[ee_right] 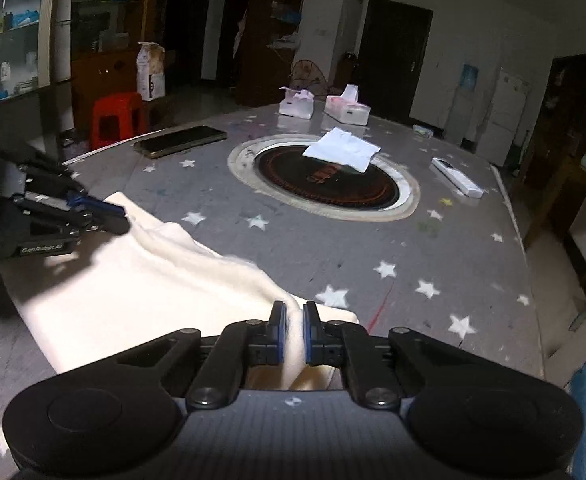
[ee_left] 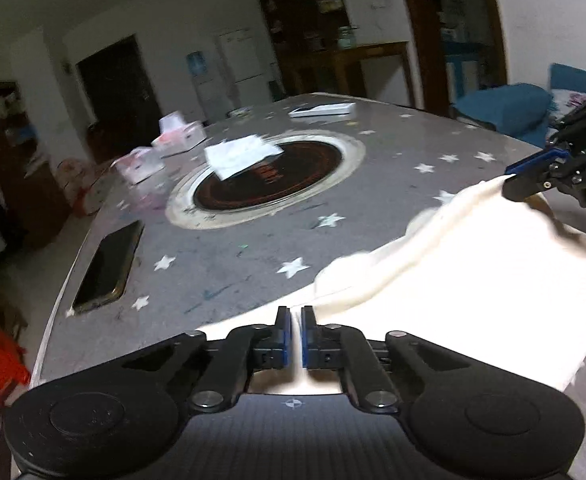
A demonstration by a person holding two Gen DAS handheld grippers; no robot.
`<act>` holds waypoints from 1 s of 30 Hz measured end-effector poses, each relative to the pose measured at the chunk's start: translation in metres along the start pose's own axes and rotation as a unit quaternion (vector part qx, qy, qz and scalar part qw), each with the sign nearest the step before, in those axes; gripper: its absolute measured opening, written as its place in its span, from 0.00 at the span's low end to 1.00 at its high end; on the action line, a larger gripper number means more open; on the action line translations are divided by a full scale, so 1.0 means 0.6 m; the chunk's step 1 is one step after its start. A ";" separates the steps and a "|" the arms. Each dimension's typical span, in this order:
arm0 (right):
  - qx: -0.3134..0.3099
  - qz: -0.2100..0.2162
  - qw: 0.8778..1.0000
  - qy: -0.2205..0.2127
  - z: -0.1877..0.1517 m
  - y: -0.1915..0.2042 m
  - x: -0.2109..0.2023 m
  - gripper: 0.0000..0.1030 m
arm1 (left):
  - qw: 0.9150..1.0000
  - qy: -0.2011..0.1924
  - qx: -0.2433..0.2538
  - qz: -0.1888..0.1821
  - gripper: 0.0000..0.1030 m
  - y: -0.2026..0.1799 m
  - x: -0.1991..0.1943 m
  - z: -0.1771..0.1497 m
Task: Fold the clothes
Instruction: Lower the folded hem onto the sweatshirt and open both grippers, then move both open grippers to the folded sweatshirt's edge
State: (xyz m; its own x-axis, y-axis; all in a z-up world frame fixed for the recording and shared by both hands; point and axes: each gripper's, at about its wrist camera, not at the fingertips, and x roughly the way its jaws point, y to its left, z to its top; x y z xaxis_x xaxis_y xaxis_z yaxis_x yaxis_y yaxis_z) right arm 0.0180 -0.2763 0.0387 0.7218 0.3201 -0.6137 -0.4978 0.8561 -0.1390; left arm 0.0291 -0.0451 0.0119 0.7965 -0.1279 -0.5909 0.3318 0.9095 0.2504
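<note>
A white garment [ee_left: 473, 276] lies on the near part of the grey star-patterned table [ee_left: 229, 256], with a rumpled ridge along its far edge. My left gripper [ee_left: 296, 314] is shut on one corner of it. My right gripper [ee_right: 293, 310] is shut on the other corner of the garment [ee_right: 141, 292]. Each gripper shows in the other's view: the right one [ee_left: 511, 179] at the garment's far right, the left one [ee_right: 123, 218] at its far left. The cloth hangs stretched between them just above the table [ee_right: 333, 248].
A dark phone [ee_left: 109, 266] lies near the table's left edge. A round black inset [ee_left: 269, 178] sits mid-table with a white paper [ee_left: 241, 154] on it. Tissue packs [ee_right: 347, 110], a white flat box [ee_right: 457, 178], a red stool [ee_right: 119, 118] and cabinets stand beyond.
</note>
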 end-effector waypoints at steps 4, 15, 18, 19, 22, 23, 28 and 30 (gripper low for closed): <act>0.016 0.000 1.000 0.023 -0.021 -0.003 0.044 0.11 | 1.000 0.008 -0.005 0.010 0.05 -0.002 0.008 -0.008; 0.048 0.084 0.995 0.005 0.031 0.019 0.041 0.15 | 0.997 0.001 -0.050 -0.067 0.09 -0.011 -0.001 0.034; 0.050 0.085 0.995 0.021 0.042 0.030 0.075 0.15 | 0.996 0.013 -0.059 -0.070 0.10 -0.013 0.023 0.037; 0.054 0.083 0.995 0.027 0.044 0.032 0.088 0.15 | 0.995 0.016 -0.065 -0.072 0.10 -0.012 0.031 0.038; 0.052 0.074 0.996 0.027 0.043 0.037 0.106 0.15 | 0.995 0.017 -0.079 -0.066 0.13 -0.007 0.040 0.041; 0.047 0.069 0.996 0.025 0.044 0.040 0.107 0.15 | 0.994 0.015 -0.083 -0.064 0.13 -0.005 0.040 0.042; 0.038 0.078 0.996 0.013 0.050 0.047 0.093 0.18 | 0.996 0.009 -0.078 -0.053 0.26 -0.008 0.045 0.038; 0.030 0.079 0.996 0.028 0.046 0.052 0.103 0.18 | 0.995 0.007 -0.089 -0.052 0.28 -0.005 0.044 0.037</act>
State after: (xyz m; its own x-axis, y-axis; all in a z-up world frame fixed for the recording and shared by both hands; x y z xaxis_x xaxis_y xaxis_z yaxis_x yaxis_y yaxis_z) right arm 0.0603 -0.2183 0.0181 0.6084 0.4313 -0.6662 -0.5727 0.8197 0.0076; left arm 0.0604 -0.0598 0.0127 0.7554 -0.2205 -0.6170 0.3165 0.9473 0.0489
